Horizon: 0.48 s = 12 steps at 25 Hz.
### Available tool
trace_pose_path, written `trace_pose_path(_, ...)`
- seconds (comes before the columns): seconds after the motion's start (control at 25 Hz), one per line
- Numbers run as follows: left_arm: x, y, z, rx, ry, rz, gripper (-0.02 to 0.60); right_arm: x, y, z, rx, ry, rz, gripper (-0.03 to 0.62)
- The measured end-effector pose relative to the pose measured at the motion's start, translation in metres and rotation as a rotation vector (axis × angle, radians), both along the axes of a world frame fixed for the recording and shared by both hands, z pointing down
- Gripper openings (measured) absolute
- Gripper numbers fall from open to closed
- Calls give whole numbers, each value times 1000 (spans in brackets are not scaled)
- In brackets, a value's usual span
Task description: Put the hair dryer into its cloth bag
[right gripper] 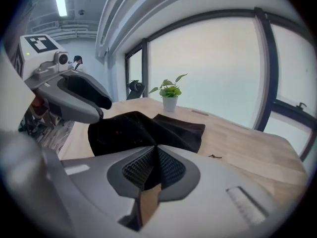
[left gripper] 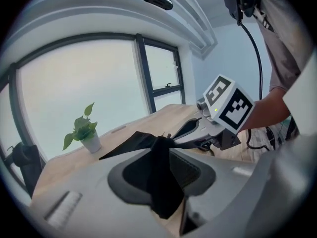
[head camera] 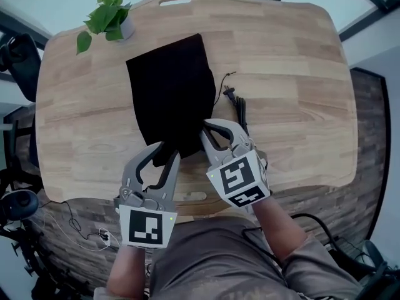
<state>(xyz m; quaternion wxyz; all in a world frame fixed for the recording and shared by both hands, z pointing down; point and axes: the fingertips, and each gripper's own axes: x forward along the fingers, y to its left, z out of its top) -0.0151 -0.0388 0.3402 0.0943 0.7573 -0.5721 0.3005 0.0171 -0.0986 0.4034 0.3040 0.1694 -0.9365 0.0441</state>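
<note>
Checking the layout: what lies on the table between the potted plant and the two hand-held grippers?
The black cloth bag fills that stretch; the head view shows it.

No readable text, labels, numbers anywhere.

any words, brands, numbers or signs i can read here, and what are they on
None: no word, brand or number can be read in any view.
Marker cube on the left gripper: only a black and white square pattern, no letters.
Marker cube on the right gripper: likewise a square pattern only.
Cloth bag: plain black, no label in view.
Plant pot: plain, no print seen.
</note>
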Motion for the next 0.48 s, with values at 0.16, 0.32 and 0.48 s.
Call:
trace_pose_path(0.16, 12, -18, 15, -24, -33, 23, 165, -1, -4, -17, 32, -22, -26, 42)
trace_pose_path(0.32, 16, -35, 17, -17, -97, 27, 199, 0, -2, -33, 101, 10, -90, 44)
trace_pose_path(0.48, 14, -41, 9, -8, -175, 45, 199, -1, 3, -35, 136, 44, -141, 44)
